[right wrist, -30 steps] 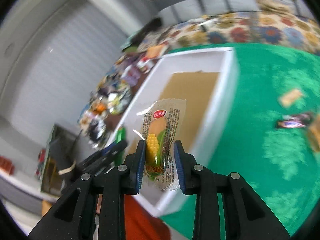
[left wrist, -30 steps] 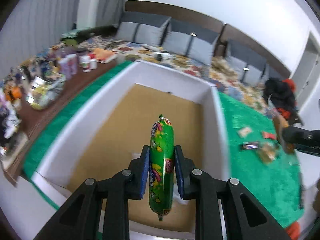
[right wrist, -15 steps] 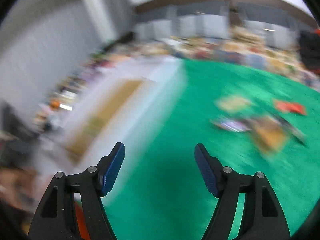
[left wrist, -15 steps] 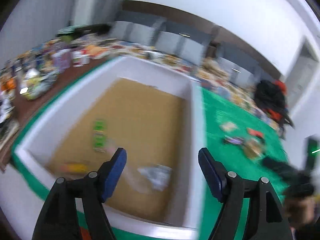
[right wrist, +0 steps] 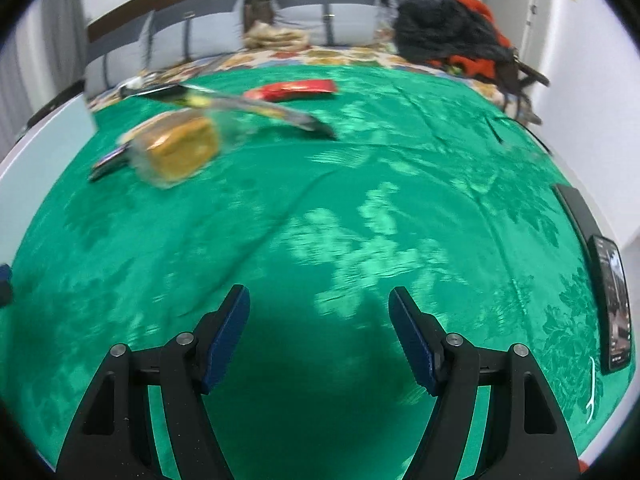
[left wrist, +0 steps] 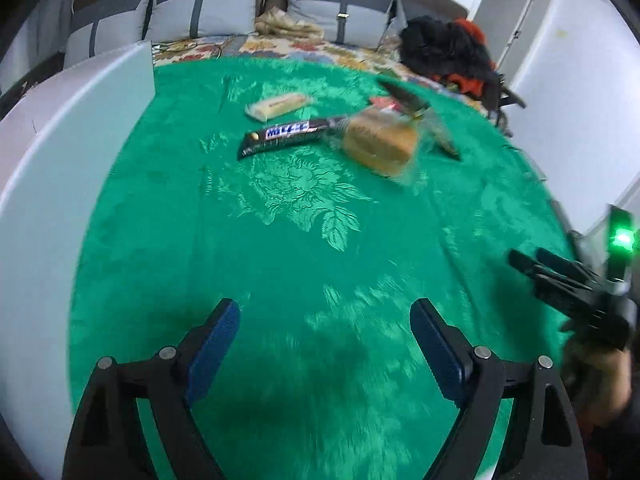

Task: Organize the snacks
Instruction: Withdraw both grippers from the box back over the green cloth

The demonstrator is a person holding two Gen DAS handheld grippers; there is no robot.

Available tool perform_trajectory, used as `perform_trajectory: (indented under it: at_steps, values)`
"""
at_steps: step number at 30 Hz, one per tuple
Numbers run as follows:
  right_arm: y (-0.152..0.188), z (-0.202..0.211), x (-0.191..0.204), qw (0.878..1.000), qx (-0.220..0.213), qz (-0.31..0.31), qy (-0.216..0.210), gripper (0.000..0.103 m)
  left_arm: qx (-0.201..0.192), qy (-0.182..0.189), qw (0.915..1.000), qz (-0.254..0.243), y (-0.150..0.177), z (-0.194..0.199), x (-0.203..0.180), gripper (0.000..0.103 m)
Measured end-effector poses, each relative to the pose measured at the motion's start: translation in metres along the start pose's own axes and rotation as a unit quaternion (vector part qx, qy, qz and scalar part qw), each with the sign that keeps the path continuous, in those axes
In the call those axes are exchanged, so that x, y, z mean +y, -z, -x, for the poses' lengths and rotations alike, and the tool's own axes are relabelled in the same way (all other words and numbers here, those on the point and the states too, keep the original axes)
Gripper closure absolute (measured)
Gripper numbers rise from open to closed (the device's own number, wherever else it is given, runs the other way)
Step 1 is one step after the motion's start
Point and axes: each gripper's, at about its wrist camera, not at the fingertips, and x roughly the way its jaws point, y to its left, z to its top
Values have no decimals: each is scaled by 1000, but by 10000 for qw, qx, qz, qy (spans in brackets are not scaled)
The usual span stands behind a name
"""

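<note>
Green cloth [left wrist: 280, 248], dark chocolate bar [left wrist: 286, 136] lying crosswise, apparently left-low to right-high, left claw [left wrist: 325, 316] and right claw [right wrist: 319, 304] both spread, empty.

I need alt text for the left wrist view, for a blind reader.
The open, empty left gripper hovers over a green tablecloth. Farther off lie a dark candy bar, wrapped bread and a pale snack packet; a white box wall stands left.
</note>
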Motion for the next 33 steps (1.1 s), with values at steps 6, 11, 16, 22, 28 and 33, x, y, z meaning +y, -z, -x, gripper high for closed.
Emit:
perform_trajectory:
  at_steps: [6,11,16,22,28,33]
  values:
    - [-15,-22,-20,9997,24,-235,84,28,-128,-339,9993,-24,-18,-38,6,17]
    - [-22,-35,-26,9995,47,-297,60,28,-166,-631,9976,-245,-23,-57,10,16]
    - [-21,-37,-23,9997,78,-217,70,23,-178,-737,9955,-570,-17,-62,4,4]
    - [-21,-39,-22,9996,113,-225,141,18,-91,-797,9944,-692,-18,-66,0,0]
    - [-21,-40,-24,9995,119,-241,150,17,-87,-789,9944,-691,-18,-65,1,0]
    - [-21,-39,-23,9995,119,-241,149,17,423,-522,9919,-1080,-35,-72,5,0]
